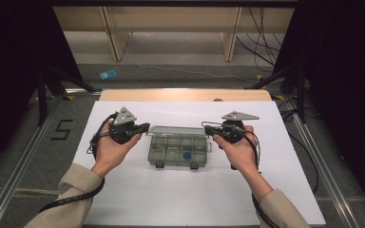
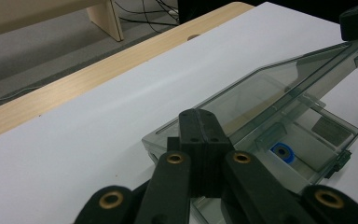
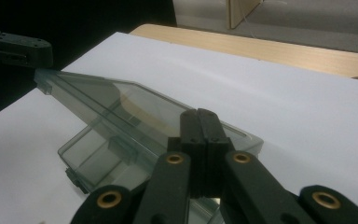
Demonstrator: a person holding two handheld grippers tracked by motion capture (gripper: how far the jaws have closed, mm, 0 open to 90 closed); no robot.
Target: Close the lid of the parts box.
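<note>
- Clear compartment box (image 1: pixel 178 149) sits mid-bench on the white sheet (image 1: pixel 180 199), lid (image 2: pixel 279 88) raised and tilted back.
- Left tongs (image 1: pixel 145 127) pressed together, tip at the lid's left end; right tongs (image 1: pixel 208 128) likewise together at its right end.
- A small blue ring (image 2: pixel 283 152) lies in one compartment.
- Open sheet all round the box, widest at the near side.
- Wooden bench edge (image 1: pixel 185 95) beyond, then grey floor, cables, dark curtains on both sides.
</note>
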